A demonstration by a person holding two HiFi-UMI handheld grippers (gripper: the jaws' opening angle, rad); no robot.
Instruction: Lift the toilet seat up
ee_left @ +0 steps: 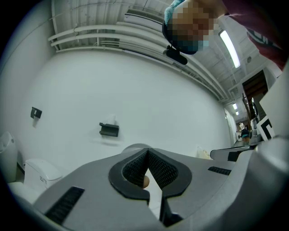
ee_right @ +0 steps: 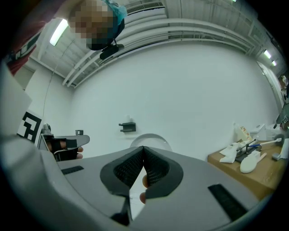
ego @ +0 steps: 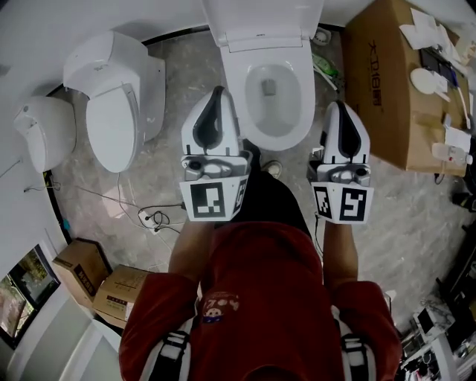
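The white toilet (ego: 271, 97) stands at the top middle of the head view. Its bowl is uncovered and a white lid (ego: 262, 22) is raised against the back wall. My left gripper (ego: 216, 93) hangs over the bowl's left front edge, and my right gripper (ego: 340, 104) is just off its right side; neither touches it. Both point level at the wall. In the left gripper view the left gripper (ee_left: 147, 151) has its jaw tips together around nothing. The right gripper (ee_right: 143, 148) looks the same, with the raised lid (ee_right: 151, 139) showing just past its tips.
A second toilet (ego: 115, 97) with its lid down stands to the left, beside a white fixture (ego: 44, 130). A big cardboard box (ego: 387, 82) with loose items on top stands at the right. Cables (ego: 152, 216) lie on the floor, small boxes (ego: 97, 283) at the lower left.
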